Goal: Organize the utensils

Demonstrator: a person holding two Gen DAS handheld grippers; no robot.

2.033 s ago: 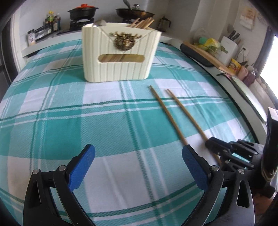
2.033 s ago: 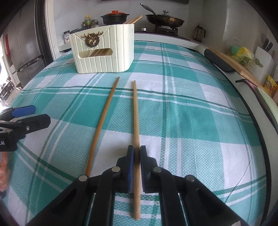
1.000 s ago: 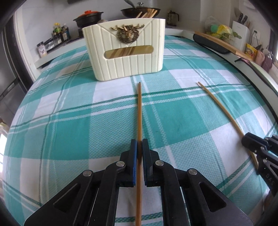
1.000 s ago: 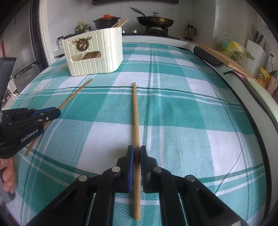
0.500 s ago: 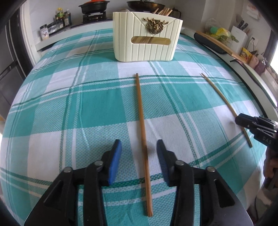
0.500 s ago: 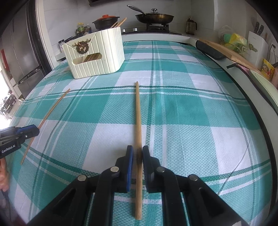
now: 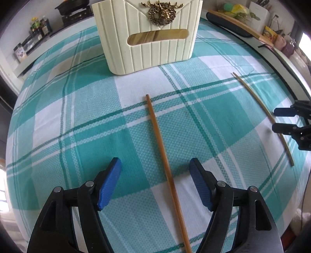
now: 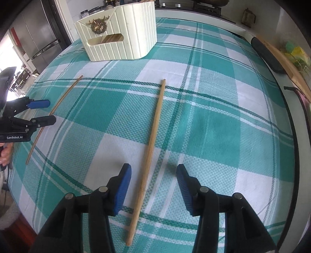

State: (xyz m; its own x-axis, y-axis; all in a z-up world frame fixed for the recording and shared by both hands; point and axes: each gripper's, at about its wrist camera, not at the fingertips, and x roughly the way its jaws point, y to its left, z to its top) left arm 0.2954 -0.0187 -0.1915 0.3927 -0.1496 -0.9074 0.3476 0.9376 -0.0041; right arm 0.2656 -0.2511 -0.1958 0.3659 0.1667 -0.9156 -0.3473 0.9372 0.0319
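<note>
Chopsticks lie flat on the teal-and-white checked cloth (image 7: 87, 120) that covers the worktop, one under each gripper and well apart from each other. In the left wrist view the left chopstick (image 7: 165, 161) runs between the blue pads of the left gripper (image 7: 155, 183), whose jaws have just been opening and now stand spread, neither pad touching the wood. In the right wrist view the right chopstick (image 8: 149, 153) likewise lies between the pads of the right gripper (image 8: 153, 186), whose jaws have also just been opening and stand apart, clear of the stick on both sides. Each chopstick points its far tip toward the cream ribbed utensil holder (image 7: 147, 35), which stands upright at the far side of the cloth with a gold deer-head ornament (image 7: 162, 12) on its front and a slot below it. More chopsticks (image 8: 144, 1) show just above the holder's rim.
</note>
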